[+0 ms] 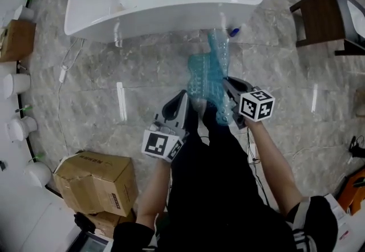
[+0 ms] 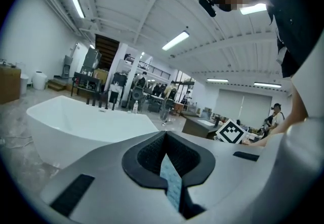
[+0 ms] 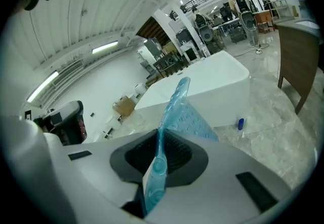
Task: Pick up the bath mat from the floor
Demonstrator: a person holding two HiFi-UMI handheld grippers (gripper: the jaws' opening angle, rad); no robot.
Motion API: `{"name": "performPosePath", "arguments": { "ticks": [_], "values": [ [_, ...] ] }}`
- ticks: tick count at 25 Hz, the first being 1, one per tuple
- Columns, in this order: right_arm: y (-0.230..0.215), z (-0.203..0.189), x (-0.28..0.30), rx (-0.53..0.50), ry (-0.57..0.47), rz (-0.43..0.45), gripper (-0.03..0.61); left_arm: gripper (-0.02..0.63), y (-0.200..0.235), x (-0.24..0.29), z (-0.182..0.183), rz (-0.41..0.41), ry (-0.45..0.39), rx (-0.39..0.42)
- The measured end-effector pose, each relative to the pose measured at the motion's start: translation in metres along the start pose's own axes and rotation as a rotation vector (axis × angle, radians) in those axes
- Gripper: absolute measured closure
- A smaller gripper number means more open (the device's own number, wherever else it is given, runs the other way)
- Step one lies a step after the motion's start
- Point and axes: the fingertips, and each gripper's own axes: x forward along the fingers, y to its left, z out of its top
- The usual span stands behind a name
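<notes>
The bath mat (image 1: 208, 77) is a translucent blue sheet with a bubbled texture, lifted off the marble floor and held in front of the person's legs. My left gripper (image 1: 181, 101) is shut on its near left edge. My right gripper (image 1: 229, 92) is shut on its right side. In the left gripper view only a thin pale-blue edge of the mat (image 2: 170, 182) shows, pinched between the black pads of the left gripper (image 2: 165, 147). In the right gripper view the mat (image 3: 177, 109) rises as a folded strip out of the closed right gripper (image 3: 161, 139).
A white bathtub (image 1: 165, 0) stands just beyond the mat. A small blue bottle (image 1: 234, 31) lies at its foot. Cardboard boxes (image 1: 97, 182) sit at the near left, a dark wooden stand (image 1: 322, 14) at the far right, and white round containers (image 1: 17, 82) along the left wall.
</notes>
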Motion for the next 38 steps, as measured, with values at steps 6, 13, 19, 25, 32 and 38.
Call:
{"name": "performPosePath", "arguments": {
  "ticks": [6, 13, 19, 25, 32, 38],
  "values": [
    [0.039, 0.025, -0.035, -0.031, -0.074, 0.07, 0.538, 0.601, -0.004, -0.027, 0.033, 0.062, -0.086, 0.026],
    [0.084, 0.075, -0.046, -0.084, -0.173, 0.135, 0.541, 0.601, 0.005, -0.044, 0.073, 0.082, -0.168, 0.071],
    [0.148, 0.12, -0.051, -0.136, -0.29, 0.199, 0.543, 0.601, 0.03, -0.073, 0.113, 0.08, -0.227, 0.112],
    [0.201, 0.168, -0.082, -0.204, -0.44, 0.254, 0.545, 0.601, 0.039, -0.102, 0.151, 0.062, -0.282, 0.184],
    [0.247, 0.227, -0.114, -0.35, -0.572, 0.268, 0.546, 0.601, 0.052, -0.117, 0.194, 0.049, -0.327, 0.248],
    [0.282, 0.255, -0.135, -0.449, -0.649, 0.291, 0.546, 0.602, 0.054, -0.12, 0.215, 0.053, -0.338, 0.275]
  ]
}}
